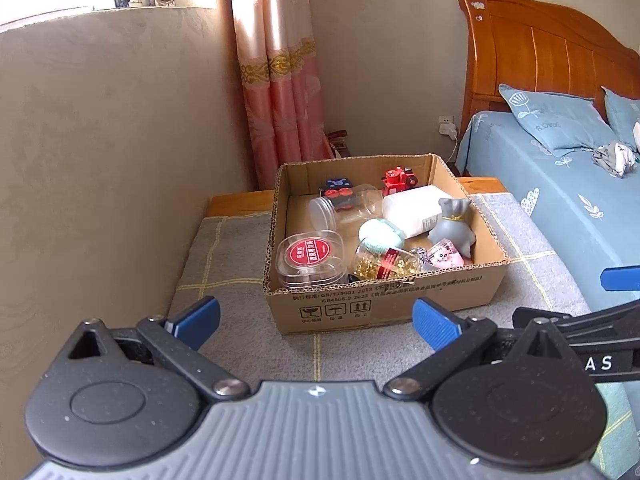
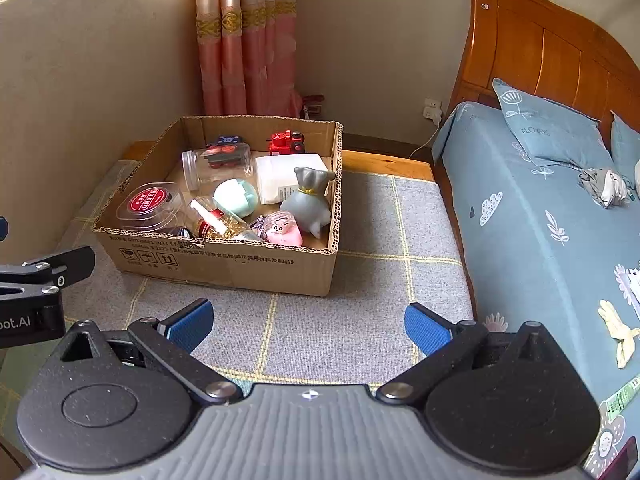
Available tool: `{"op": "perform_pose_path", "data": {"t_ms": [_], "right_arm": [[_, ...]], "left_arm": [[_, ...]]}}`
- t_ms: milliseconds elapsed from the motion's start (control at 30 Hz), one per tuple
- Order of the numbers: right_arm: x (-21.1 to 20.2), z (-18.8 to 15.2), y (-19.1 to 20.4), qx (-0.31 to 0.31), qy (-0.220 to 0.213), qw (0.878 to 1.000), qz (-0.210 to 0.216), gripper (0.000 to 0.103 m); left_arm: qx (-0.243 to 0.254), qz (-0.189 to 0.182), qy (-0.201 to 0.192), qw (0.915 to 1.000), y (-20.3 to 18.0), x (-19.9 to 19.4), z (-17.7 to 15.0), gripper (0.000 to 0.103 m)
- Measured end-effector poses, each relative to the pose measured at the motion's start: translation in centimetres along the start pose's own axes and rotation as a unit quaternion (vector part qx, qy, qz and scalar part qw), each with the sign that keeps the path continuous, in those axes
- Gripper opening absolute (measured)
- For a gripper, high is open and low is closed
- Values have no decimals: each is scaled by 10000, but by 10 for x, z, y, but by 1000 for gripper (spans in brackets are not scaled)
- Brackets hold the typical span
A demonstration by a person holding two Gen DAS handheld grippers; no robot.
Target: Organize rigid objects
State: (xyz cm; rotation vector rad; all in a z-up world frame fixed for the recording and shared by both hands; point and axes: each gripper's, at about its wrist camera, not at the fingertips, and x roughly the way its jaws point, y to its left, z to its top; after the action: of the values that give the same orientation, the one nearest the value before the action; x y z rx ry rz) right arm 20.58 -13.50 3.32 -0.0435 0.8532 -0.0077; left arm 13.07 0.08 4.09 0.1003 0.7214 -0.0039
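A cardboard box (image 1: 384, 300) (image 2: 224, 264) stands on a grey checked mat. Inside lie a red-lidded clear tub (image 1: 310, 258) (image 2: 150, 204), a clear jar (image 1: 344, 206) (image 2: 218, 166), a red toy train (image 1: 400, 180) (image 2: 286, 142), a white pack (image 1: 420, 208) (image 2: 290, 178), a grey figurine (image 1: 454, 226) (image 2: 310, 200), a mint round case (image 1: 380, 232) (image 2: 236, 198), a bottle of gold capsules (image 1: 384, 264) (image 2: 220, 228) and a pink toy (image 1: 446, 256) (image 2: 282, 232). My left gripper (image 1: 316, 320) hangs open before the box, holding nothing. My right gripper (image 2: 308, 326) is also open and holds nothing.
A bed with a blue sheet (image 1: 560, 184) (image 2: 540, 220) and a wooden headboard (image 2: 560, 48) runs along the right. A beige wall (image 1: 100, 160) closes the left side. A pink curtain (image 1: 280, 80) hangs behind the box. The grey mat (image 2: 320, 340) stretches between the grippers and the box.
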Motion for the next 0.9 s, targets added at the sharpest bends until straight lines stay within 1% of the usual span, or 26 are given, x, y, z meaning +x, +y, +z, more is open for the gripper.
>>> {"op": "perform_pose_path", "data": {"t_ms": [67,400,900], "right_arm": [[0,0,2,-4,4,10000,-35,103],[-3,0,-2,90,-41,9999,-41,103],[-8,0,-6,175,-115,9998,-61,103]], "left_arm": [[50,16,6,10000,-2,-1,-2,102],[-26,49,0,10000,0,-5,-3,102],[3,60,-24,10000,-2,-7,-3,102]]}}
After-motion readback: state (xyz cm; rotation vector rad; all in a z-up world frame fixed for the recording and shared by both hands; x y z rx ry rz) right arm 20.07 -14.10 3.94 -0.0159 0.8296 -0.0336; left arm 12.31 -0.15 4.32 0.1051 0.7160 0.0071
